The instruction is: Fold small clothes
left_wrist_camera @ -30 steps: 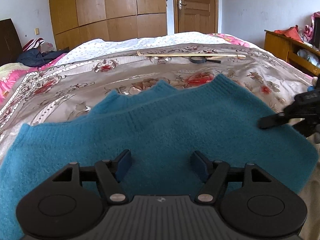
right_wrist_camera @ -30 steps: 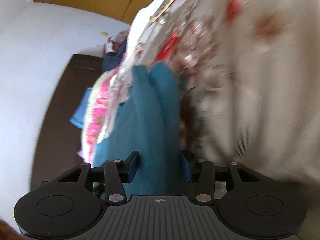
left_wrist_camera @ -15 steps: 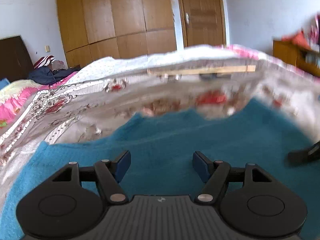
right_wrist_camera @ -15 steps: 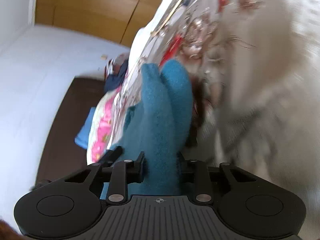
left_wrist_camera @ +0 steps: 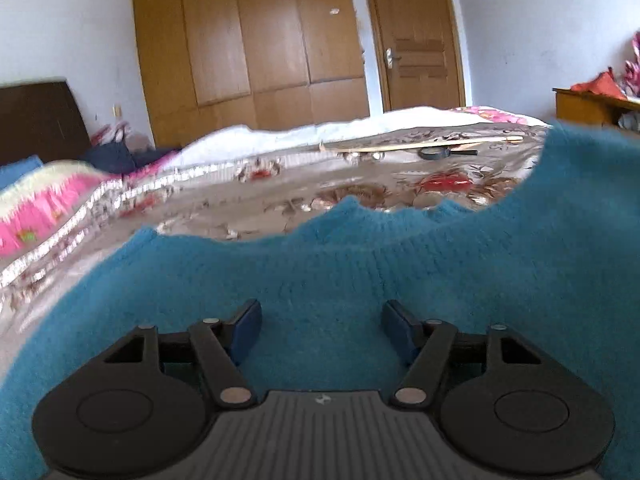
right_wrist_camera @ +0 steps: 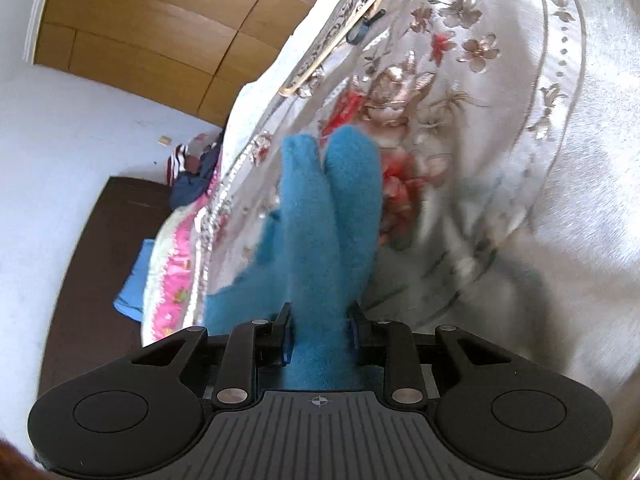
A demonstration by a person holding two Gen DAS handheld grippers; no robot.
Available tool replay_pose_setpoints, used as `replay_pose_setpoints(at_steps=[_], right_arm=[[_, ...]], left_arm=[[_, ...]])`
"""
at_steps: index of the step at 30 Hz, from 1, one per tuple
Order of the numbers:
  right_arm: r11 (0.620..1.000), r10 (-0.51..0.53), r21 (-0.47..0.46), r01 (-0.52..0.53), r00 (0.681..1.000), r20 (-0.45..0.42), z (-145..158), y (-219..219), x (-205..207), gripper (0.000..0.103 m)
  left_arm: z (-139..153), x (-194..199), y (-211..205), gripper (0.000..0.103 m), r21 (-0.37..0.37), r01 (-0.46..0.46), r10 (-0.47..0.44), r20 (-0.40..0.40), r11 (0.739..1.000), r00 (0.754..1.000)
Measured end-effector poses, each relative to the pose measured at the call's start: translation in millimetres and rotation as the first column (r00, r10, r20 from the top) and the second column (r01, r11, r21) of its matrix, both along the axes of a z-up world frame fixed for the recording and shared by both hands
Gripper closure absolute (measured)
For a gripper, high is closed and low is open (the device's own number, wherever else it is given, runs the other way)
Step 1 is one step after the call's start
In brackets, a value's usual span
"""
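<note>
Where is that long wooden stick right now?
The wooden stick lies far back on the floral bedspread, beyond the blue sweater, with a small black object just in front of it; the wardrobe stands behind.

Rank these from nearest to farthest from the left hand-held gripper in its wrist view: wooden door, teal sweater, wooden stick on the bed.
1. teal sweater: lies right under and ahead of the open left hand-held gripper.
2. wooden stick: across the floral bedspread, ahead to the right.
3. wooden door: in the back wall beyond the bed.
</note>
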State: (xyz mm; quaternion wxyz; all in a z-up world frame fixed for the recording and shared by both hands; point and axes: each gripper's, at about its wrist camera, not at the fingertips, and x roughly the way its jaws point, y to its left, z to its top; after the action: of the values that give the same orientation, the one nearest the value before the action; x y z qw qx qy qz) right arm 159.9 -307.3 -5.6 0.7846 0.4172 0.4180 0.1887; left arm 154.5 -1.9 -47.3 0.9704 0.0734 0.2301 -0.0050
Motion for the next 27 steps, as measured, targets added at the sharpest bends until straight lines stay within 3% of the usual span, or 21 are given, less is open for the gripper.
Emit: replay_pose_setpoints(at_steps=[3, 11, 16, 22, 27], right_arm=[[1.000, -0.020, 0.011, 0.020, 1.000, 0.015, 20, 9, -5, 0.078], [0.998, 0.013, -0.061, -0.008, 0.997, 0.076, 81, 83, 6, 0.084], [0.992, 0.052, -0.116, -0.041, 0.995, 0.090, 86, 138, 20, 0.087], [0.987, 0.069, -0.151, -0.054, 0.993, 0.094, 81, 163, 22, 0.088], [0.989, 0.060, -0.138, -0.046, 0.993, 0.101, 80, 177, 25, 0.090]], left_arm=[[-1, 1, -1, 0.029, 0.009, 0.004, -0.004, 0.000, 1.000, 1.000], [0, 1, 11, 0.030, -0.074, 0.025, -0.026, -0.010, 0.997, 1.000], [22, -5, 37, 0.031, -0.148, 0.065, -0.078, -0.087, 0.987, 0.993], [56, -39, 93, 0.031, -0.170, -0.001, -0.006, -0.041, 0.985, 0.999], [51, -54, 133, 0.032, -0.178, -0.127, 0.123, -0.037, 0.976, 0.992]])
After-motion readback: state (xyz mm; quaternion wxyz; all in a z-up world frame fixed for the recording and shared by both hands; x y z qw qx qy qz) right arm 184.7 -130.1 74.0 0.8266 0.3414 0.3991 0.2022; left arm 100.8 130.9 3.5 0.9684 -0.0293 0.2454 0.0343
